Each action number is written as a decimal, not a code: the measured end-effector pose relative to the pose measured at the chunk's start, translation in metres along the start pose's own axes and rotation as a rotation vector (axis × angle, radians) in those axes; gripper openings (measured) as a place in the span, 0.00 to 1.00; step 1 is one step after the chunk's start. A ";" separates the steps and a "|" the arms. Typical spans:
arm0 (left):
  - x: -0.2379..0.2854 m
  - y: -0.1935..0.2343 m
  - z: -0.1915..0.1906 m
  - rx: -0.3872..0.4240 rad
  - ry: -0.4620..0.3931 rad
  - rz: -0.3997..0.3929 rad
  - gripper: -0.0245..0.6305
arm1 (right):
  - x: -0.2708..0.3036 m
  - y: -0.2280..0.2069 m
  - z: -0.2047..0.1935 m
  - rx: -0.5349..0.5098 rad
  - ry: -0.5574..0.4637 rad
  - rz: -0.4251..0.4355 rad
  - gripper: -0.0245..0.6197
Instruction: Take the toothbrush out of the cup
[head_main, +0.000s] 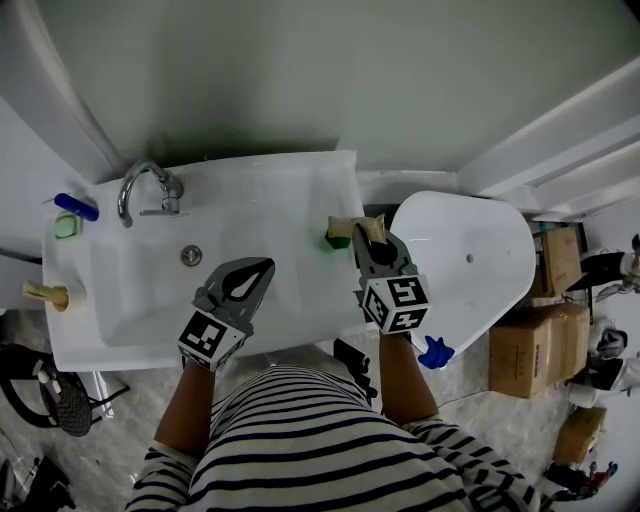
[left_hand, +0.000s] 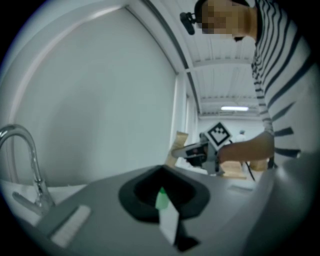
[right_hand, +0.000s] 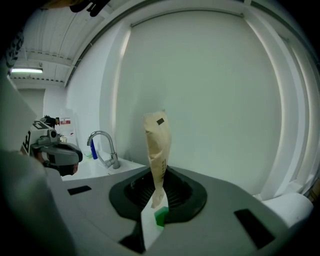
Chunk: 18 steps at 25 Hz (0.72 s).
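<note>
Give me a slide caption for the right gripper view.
Right gripper clamps the lower end of a tan paper-wrapped toothbrush, white wall behind, chrome faucet at left.

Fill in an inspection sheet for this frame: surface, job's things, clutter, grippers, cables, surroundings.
Surface: white washbasin, tap at its back left.
Job's things: paper-wrapped toothbrush held by the right hand-held gripper; green cup on the basin's right rim.
Clutter: blue item, green item and tan item on the basin's left rim.
Grippers: right shut on the toothbrush; left hand-held gripper shut, empty, over the basin.
Cables: nothing clearly seen.
Surroundings: white bathtub, cardboard boxes, blue object on the floor.
</note>
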<state>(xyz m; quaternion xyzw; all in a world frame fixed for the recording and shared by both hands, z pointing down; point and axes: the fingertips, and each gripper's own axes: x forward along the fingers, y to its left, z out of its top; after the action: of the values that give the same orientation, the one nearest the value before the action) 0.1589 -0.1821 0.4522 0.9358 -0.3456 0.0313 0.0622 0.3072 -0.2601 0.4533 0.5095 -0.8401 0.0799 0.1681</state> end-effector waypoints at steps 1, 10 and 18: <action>-0.002 0.002 0.001 0.001 -0.004 0.001 0.05 | 0.000 0.004 0.004 -0.001 -0.007 0.004 0.10; -0.030 0.019 0.013 0.008 -0.032 0.013 0.05 | 0.000 0.052 0.026 -0.002 -0.046 0.054 0.10; -0.066 0.033 0.014 0.019 -0.038 0.016 0.05 | 0.003 0.104 0.036 0.004 -0.062 0.094 0.10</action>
<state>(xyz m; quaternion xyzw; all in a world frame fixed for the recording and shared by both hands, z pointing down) 0.0873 -0.1665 0.4346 0.9340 -0.3537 0.0171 0.0465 0.2064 -0.2248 0.4251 0.4719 -0.8678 0.0733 0.1370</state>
